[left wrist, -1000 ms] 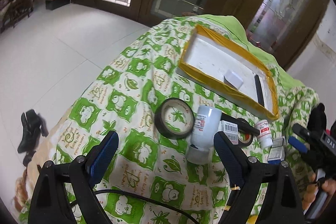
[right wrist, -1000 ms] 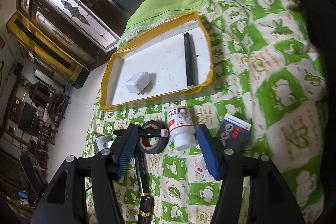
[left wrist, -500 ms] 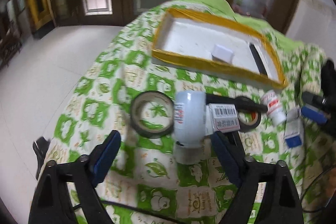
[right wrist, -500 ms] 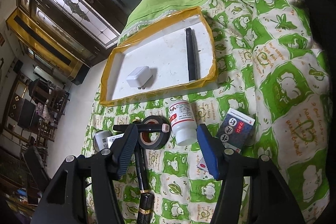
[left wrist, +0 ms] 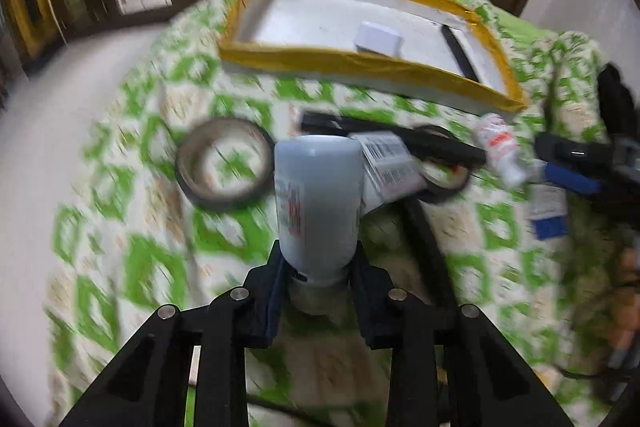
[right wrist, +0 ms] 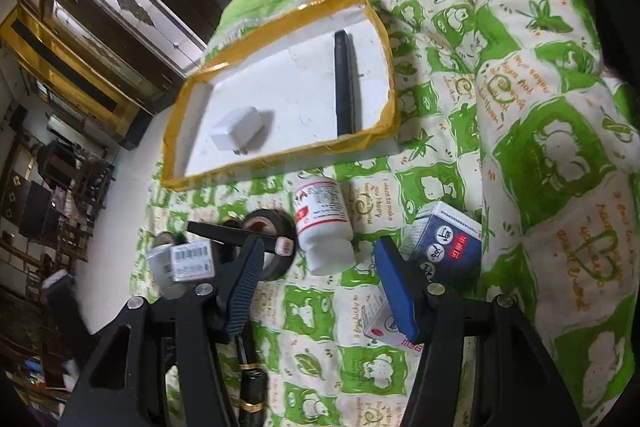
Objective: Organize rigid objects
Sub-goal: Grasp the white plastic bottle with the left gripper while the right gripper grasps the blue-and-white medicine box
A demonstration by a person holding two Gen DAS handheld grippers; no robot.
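Two black fingers of left gripper [left wrist: 318, 269] clamped on pale grey cylindrical bottle [left wrist: 316, 203], near its capped end, beside black tape ring [left wrist: 224, 167]. Right gripper [right wrist: 320, 281] spread wide, holding nothing, just short of white red-labelled pill bottle [right wrist: 324, 223]. Beyond, yellow-edged white tray [right wrist: 384, 39] with bare floor between white adapter [right wrist: 236, 133] and black pen [right wrist: 344, 83].

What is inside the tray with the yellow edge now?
The tray holds a white adapter and a black stick, lying apart. The near wall hides a strip of the floor in the left view.
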